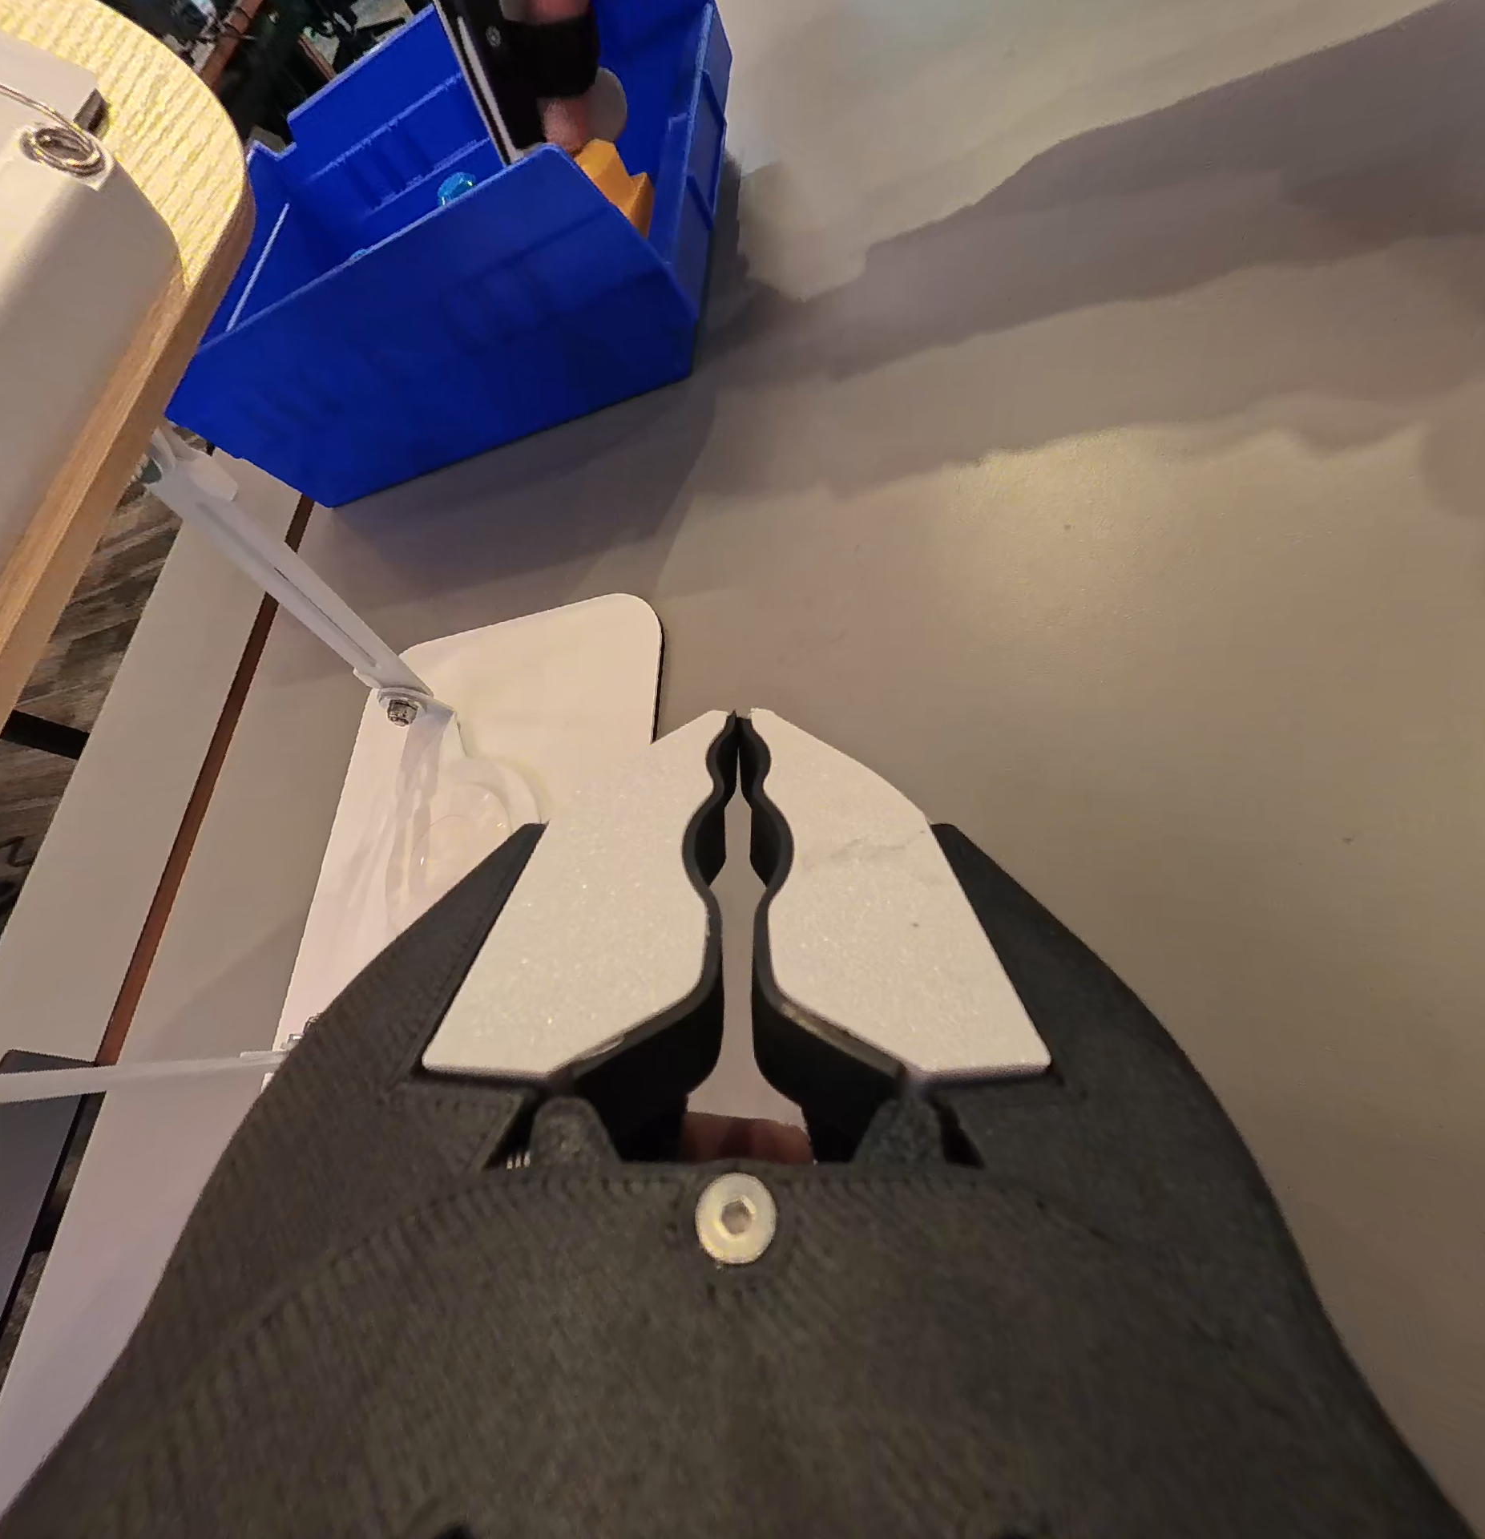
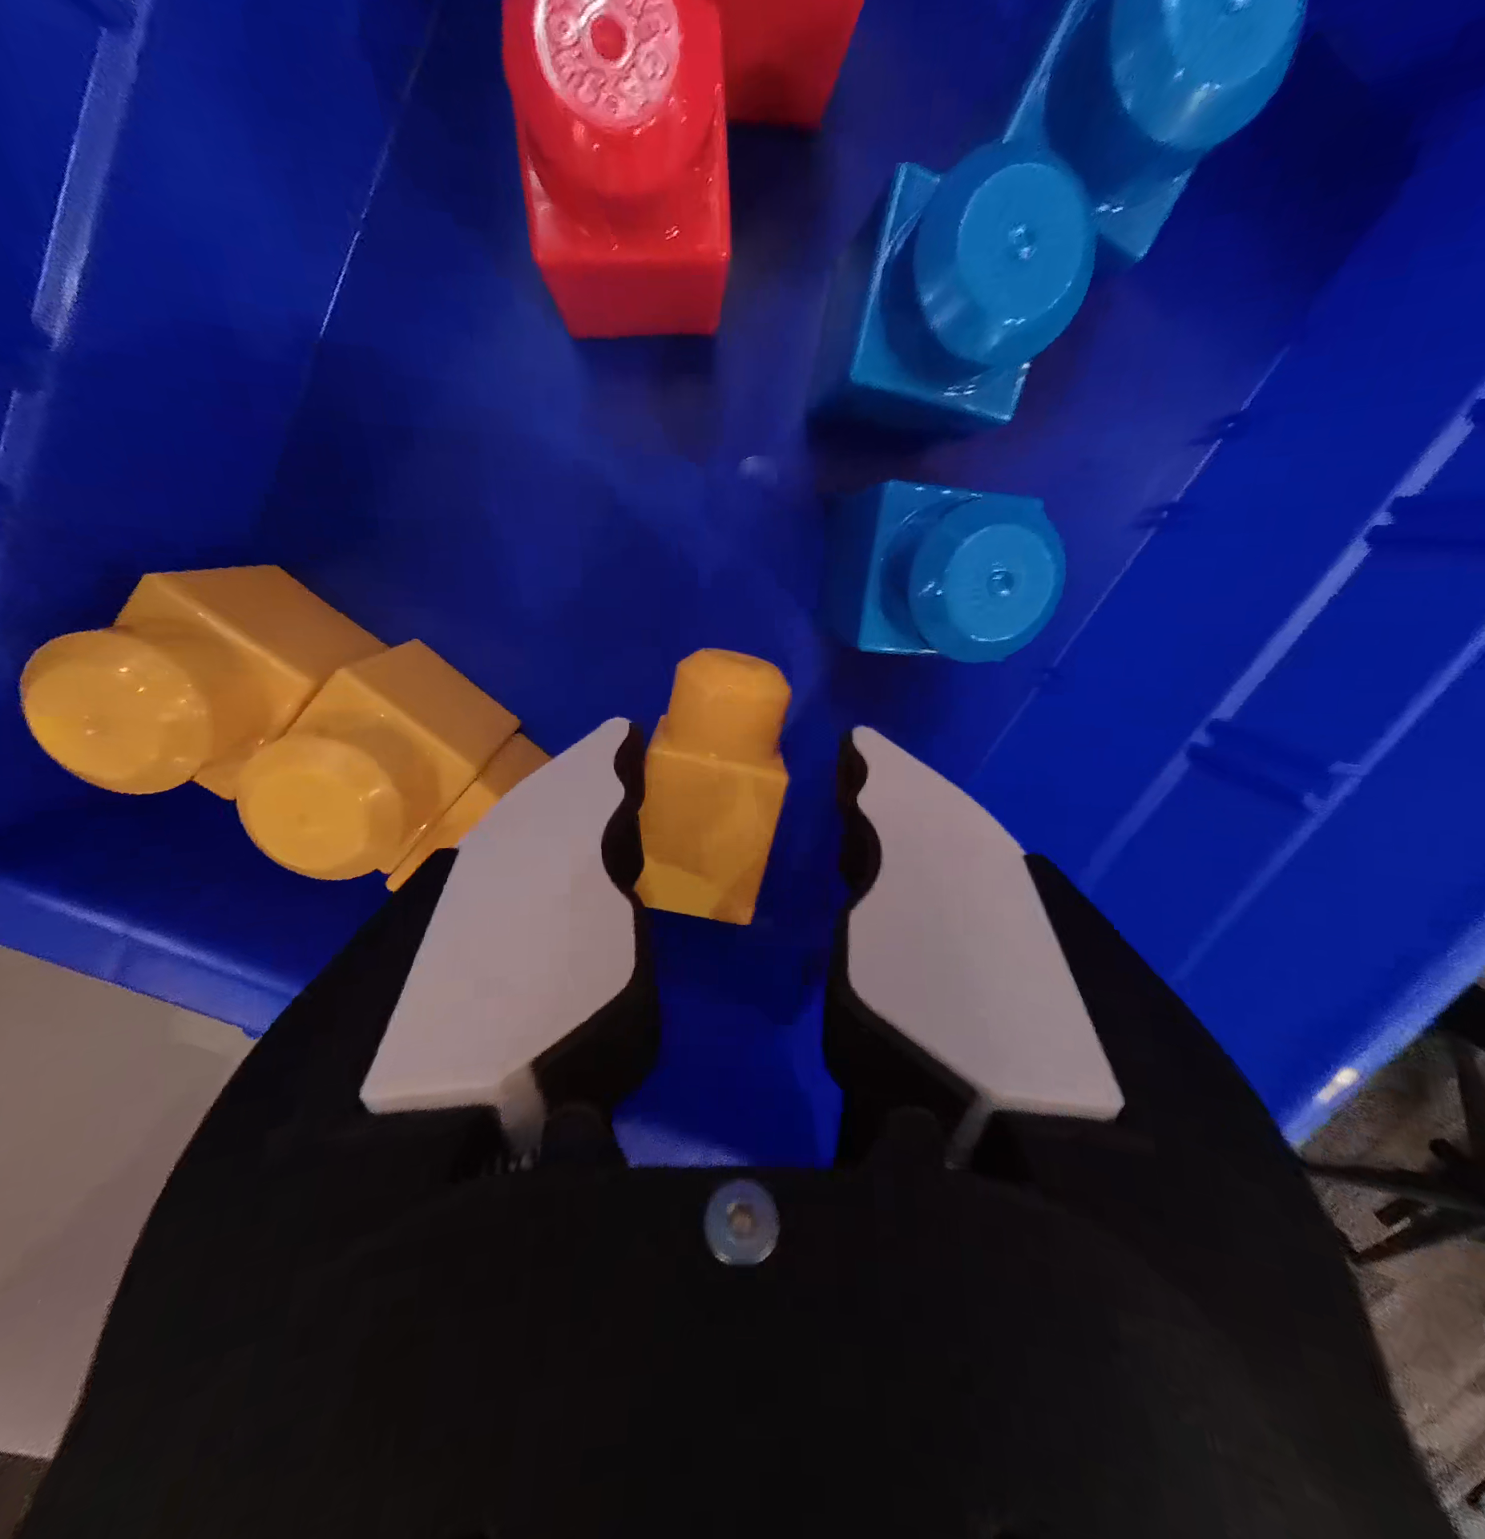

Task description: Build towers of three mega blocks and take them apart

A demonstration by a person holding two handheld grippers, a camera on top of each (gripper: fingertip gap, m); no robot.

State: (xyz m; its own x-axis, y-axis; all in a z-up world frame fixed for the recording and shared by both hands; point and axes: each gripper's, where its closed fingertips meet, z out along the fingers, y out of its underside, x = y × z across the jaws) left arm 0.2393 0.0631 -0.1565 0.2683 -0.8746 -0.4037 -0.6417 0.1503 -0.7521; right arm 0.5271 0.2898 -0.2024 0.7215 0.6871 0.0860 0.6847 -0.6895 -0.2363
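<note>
In the right wrist view, my right gripper (image 2: 739,741) is open inside the blue bin (image 2: 1305,583). A small yellow block (image 2: 710,799) lies between its fingers, close against the left pad, with a clear gap to the right pad. A pair of joined yellow blocks (image 2: 222,708) lies to the left. A red block (image 2: 630,191) and light blue blocks (image 2: 972,283) lie farther in. In the left wrist view, my left gripper (image 1: 739,720) is shut with nothing between its pads, above the grey table (image 1: 1055,583). The bin (image 1: 472,350) stands far ahead, with the right gripper (image 1: 522,75) reaching into it.
A white board (image 1: 539,666) with a white bracket and a clear dome lies just left of my left gripper. A round wooden tabletop (image 1: 98,375) stands at the far left. A single light blue block (image 2: 955,575) lies near the bin's right wall. My hands' fingertips stand some 35 cm from each other.
</note>
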